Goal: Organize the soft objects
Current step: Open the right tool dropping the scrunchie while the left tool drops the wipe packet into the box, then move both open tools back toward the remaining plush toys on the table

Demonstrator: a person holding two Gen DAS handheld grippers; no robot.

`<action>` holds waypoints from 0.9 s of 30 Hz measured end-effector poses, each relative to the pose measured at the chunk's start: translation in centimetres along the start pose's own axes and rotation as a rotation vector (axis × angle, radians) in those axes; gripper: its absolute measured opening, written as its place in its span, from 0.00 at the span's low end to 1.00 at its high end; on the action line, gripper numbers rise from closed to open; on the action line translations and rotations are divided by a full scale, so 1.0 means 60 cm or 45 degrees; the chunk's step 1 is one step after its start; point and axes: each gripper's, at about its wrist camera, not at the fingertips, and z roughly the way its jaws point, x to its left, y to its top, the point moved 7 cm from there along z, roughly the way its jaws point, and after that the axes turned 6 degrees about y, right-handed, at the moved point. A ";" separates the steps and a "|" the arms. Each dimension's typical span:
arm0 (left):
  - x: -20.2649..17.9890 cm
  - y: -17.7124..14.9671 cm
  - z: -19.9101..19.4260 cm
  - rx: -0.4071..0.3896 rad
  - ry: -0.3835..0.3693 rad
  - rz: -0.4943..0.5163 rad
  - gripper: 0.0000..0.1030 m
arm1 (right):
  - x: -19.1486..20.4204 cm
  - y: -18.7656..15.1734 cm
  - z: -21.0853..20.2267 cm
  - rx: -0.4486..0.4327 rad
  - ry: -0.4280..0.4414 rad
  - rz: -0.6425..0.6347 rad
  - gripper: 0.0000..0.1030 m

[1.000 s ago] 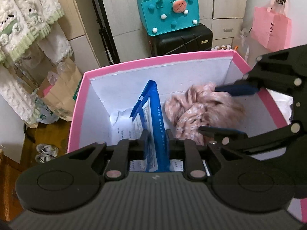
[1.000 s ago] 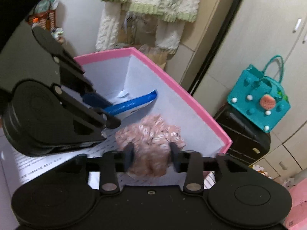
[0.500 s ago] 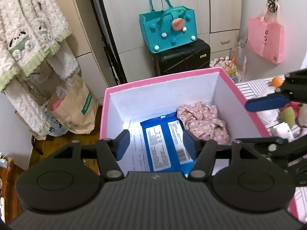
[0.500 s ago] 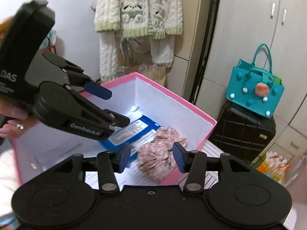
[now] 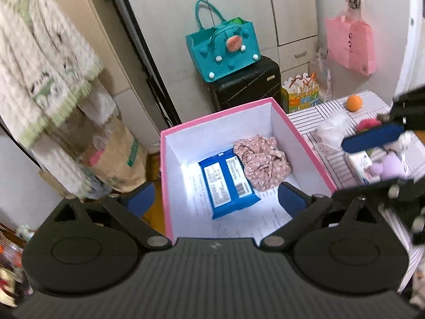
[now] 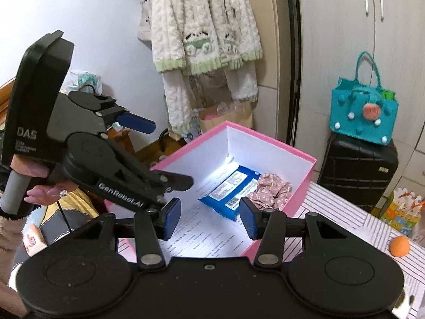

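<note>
Cupboard doors and a hung fleece robe back the pink box [image 5: 305, 143], which sits beside my striped table [image 5: 329, 159]. Inside it the blue wipes pack [image 5: 228, 183] lies flat, long axis running away from me, with the floral scrunchie [image 5: 261, 162] touching its right edge. What's left to sort, I judge, is the pile to the right: a purple plush [image 5: 389, 166] and a white puff [image 5: 332, 133]. My right gripper [image 6: 209, 216] is nearer those, hovering over the box's near edge, pitched down, jaws partly apart and empty. My left gripper [image 5: 215, 198] points down into the box, jaws opening wide, holding nothing.
</note>
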 end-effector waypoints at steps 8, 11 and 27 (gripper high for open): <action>-0.003 -0.019 -0.097 -0.017 -0.013 0.022 0.97 | 0.044 -0.009 -0.078 -0.046 -0.062 -0.008 0.53; -0.004 -0.027 -0.127 -0.019 -0.026 0.017 0.97 | 0.058 -0.014 -0.108 -0.058 -0.062 -0.011 0.53; -0.098 -0.102 -0.206 -0.011 -0.166 0.137 0.97 | 0.131 -0.116 -0.231 -0.122 -0.070 -0.086 0.56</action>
